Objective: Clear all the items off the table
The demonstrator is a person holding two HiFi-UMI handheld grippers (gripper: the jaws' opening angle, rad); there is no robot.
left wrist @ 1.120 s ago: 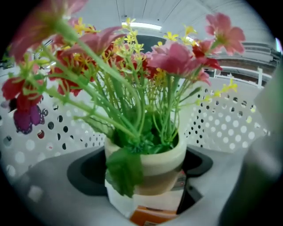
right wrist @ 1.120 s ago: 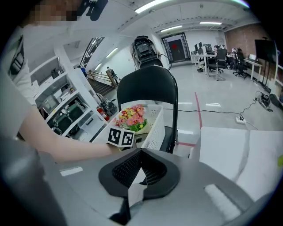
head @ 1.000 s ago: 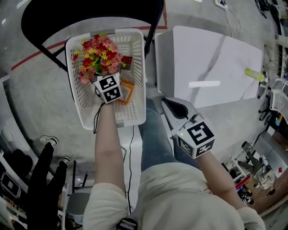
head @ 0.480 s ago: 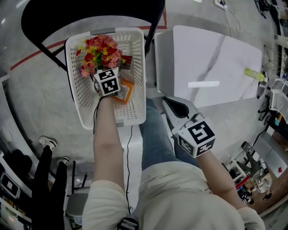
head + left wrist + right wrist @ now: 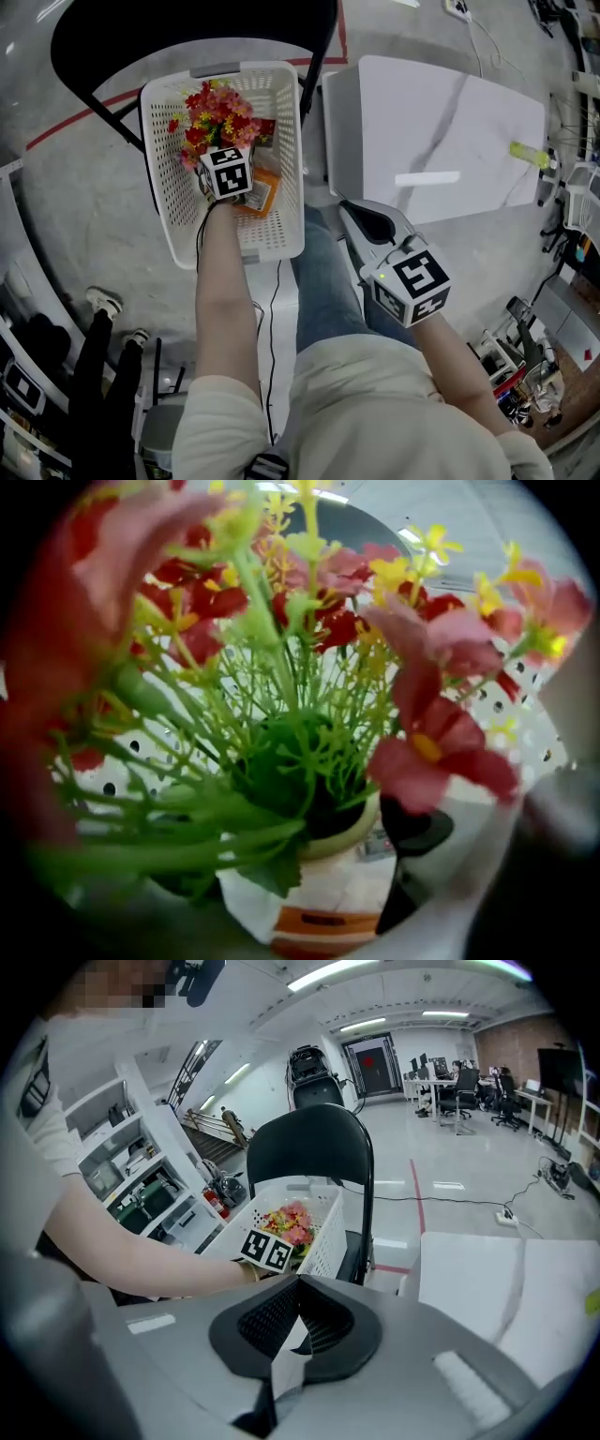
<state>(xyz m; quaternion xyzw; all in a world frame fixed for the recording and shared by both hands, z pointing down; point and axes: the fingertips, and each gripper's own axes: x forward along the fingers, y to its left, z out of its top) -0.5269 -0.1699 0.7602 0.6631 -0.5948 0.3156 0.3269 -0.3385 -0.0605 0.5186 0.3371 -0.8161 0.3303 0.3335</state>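
Depositing: the left hand-held gripper (image 5: 225, 157) grips the white-and-orange pot of red-yellow artificial flowers (image 5: 319, 902) inside the white perforated plastic basket (image 5: 274, 236) — release likely comes next. Right hand-held gripper (image 5: 283, 1354) — closed, empty.

White marbled bench (image 5: 450, 112) has one small yellow-green thing (image 5: 530, 156) lying right at its far edge, too small to tell what it is.

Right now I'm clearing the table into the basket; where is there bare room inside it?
Bare: the basket's near end, between the orange packet and the near rim. Crowded: the far half, with the flower pot and a red item.
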